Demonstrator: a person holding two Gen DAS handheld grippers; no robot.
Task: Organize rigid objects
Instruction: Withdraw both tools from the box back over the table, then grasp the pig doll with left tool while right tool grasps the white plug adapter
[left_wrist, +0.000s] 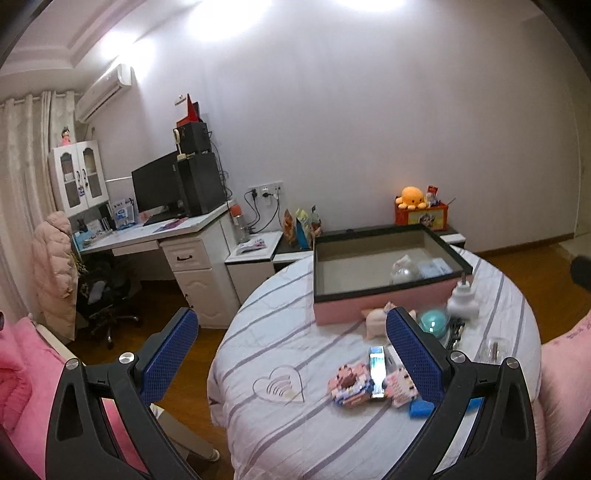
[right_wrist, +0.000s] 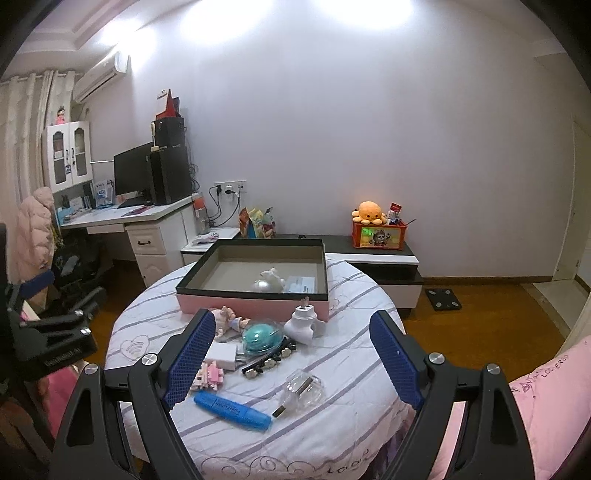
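A pink box with a dark rim (right_wrist: 255, 304) (left_wrist: 380, 308) stands open on the round table (right_wrist: 351, 354) and holds a white toy (right_wrist: 271, 278) and a packet. In front lie a blue highlighter (right_wrist: 232, 406), a clear perfume bottle (right_wrist: 304, 387), a teal capsule ball (right_wrist: 260, 336), a white plug adapter (right_wrist: 304, 321), a black beaded clip (right_wrist: 269, 360), a white charger (right_wrist: 221, 356), pink block figures (left_wrist: 351, 380) and a small doll (right_wrist: 227, 317). My right gripper (right_wrist: 291, 363) is open above them. My left gripper (left_wrist: 291, 354) is open over the table's left edge.
A white desk (left_wrist: 155, 232) with monitor and PC tower stands at the left wall, an office chair (left_wrist: 107, 295) before it. A low cabinet (right_wrist: 380, 258) carries an orange box with a plush octopus (right_wrist: 369, 212). Pink bedding (right_wrist: 543, 398) lies at the right. The left gripper also shows in the right wrist view (right_wrist: 48, 332).
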